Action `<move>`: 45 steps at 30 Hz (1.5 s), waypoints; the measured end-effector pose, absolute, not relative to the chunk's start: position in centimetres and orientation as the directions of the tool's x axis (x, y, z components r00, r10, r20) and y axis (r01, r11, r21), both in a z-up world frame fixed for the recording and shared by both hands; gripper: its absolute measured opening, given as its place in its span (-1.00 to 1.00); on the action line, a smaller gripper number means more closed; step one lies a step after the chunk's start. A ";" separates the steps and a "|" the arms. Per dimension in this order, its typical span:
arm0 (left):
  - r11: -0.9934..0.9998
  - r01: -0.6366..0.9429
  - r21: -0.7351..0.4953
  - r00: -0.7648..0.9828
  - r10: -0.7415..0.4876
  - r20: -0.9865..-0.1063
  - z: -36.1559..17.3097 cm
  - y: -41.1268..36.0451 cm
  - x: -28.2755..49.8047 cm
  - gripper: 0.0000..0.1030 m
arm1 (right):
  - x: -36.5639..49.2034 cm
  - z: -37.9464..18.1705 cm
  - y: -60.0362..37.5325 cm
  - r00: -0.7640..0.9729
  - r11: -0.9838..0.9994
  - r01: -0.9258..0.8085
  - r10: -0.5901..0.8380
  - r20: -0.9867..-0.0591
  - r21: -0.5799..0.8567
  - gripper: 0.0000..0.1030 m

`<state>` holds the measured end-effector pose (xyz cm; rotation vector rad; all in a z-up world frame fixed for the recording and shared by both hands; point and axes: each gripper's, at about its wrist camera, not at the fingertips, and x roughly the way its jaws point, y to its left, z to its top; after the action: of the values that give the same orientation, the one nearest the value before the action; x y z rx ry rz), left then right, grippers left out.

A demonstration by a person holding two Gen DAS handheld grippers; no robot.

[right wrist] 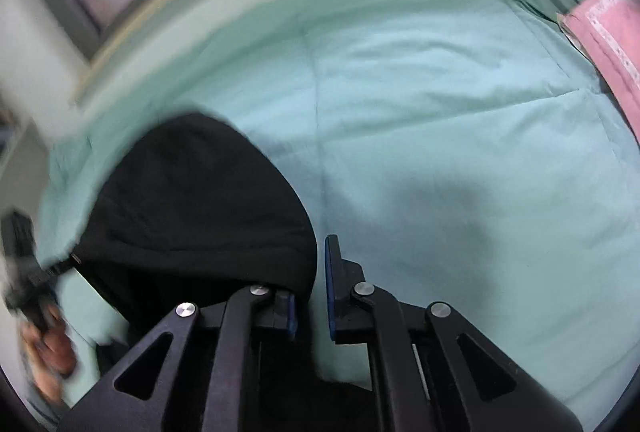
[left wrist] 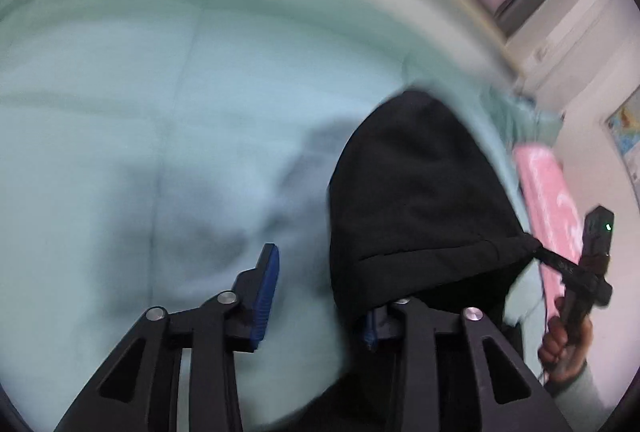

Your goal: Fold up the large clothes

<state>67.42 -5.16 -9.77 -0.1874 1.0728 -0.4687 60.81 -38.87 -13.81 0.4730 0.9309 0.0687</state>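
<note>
Above a pale green bedsheet (right wrist: 440, 103), my left tongs (left wrist: 316, 296) and right tongs (right wrist: 312, 296), both spread, have a black hooded garment (left wrist: 416, 191) draped over their inner fingers, hanging between them, so no fold looks made yet.

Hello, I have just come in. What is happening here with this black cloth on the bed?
A person holds a pair of tongs in each hand above a bed with a pale green quilted cover. A black fabric garment is draped over the inner finger of both the left tongs and the right tongs, which are open. The pictures are blurred. A pink folded cloth lies at the bed's edge. No fold is visible yet.
</note>
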 end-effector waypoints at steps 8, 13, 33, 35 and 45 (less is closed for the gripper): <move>0.920 0.365 -0.140 0.351 -0.275 -0.895 -14.0 -7.8 66.8 -0.21 | 61.7 -18.1 -39.1 0.468 0.887 0.114 0.350 -0.812 0.448 -0.46; 0.886 0.417 -0.204 0.384 -0.375 -0.844 -9.3 -5.3 62.8 -0.19 | 57.5 -15.0 -40.2 0.480 0.902 0.074 0.342 -0.808 0.425 -0.16; 0.888 0.357 -0.291 0.371 -0.420 -0.828 -15.5 -12.1 69.1 -0.05 | 63.8 -16.9 -33.9 0.493 0.945 -0.084 0.315 -0.811 0.316 -0.05; 0.884 0.361 -0.296 0.385 -0.430 -0.817 -15.2 -12.2 68.7 -0.05 | 63.3 -13.5 -34.1 0.557 0.943 -0.116 0.322 -0.765 0.312 -0.05; 0.870 0.378 -0.317 0.378 -0.458 -0.805 -14.2 -10.8 68.9 -0.02 | 72.5 -10.3 -28.0 0.594 0.948 -0.268 0.302 -0.746 0.170 -0.03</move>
<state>68.94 -10.76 -14.18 -0.0854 1.0564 -0.5346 72.52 -27.95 -10.32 0.0410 0.8745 0.3315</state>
